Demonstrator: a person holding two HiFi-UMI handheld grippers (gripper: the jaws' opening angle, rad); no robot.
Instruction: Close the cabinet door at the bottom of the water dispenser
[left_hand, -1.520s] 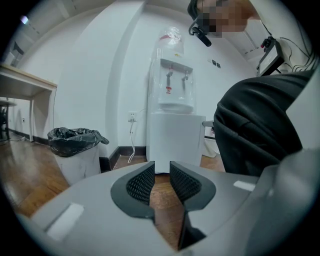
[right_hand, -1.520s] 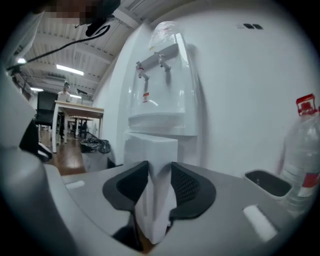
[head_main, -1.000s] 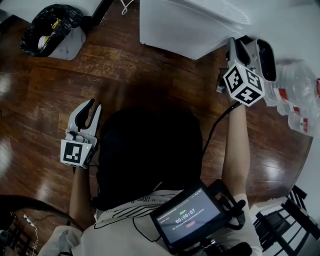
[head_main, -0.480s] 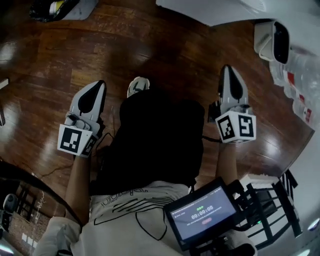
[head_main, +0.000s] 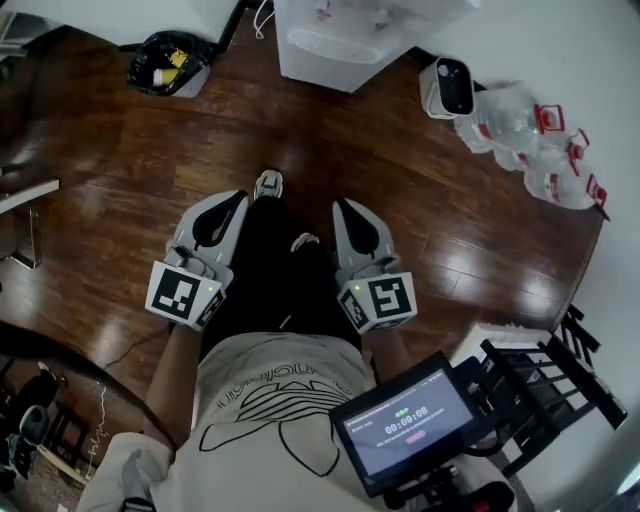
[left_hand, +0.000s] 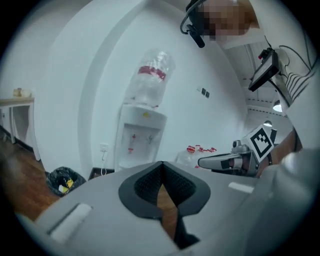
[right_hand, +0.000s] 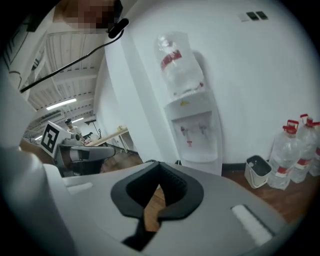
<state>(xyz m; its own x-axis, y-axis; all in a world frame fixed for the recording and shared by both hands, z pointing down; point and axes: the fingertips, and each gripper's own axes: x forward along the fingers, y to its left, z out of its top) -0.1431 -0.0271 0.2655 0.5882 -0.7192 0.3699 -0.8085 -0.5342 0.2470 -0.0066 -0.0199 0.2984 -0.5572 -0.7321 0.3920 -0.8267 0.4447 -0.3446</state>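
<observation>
Dark wooden flooring (head_main: 300, 130) is shown throughout the head view. At 12 o'clock the water dispenser (head_main: 335, 45) is located; its bottom cabinet door cannot be made out. A black bin bag (head_main: 165, 58) is placed at 11 o'clock, a white bin (head_main: 446, 87) and water bottles (head_main: 525, 140) at 1 o'clock. The left gripper (head_main: 240, 197) and right gripper (head_main: 343, 205) are held side by side, well apart from the dispenser, jaws fully closed on nothing.
</observation>
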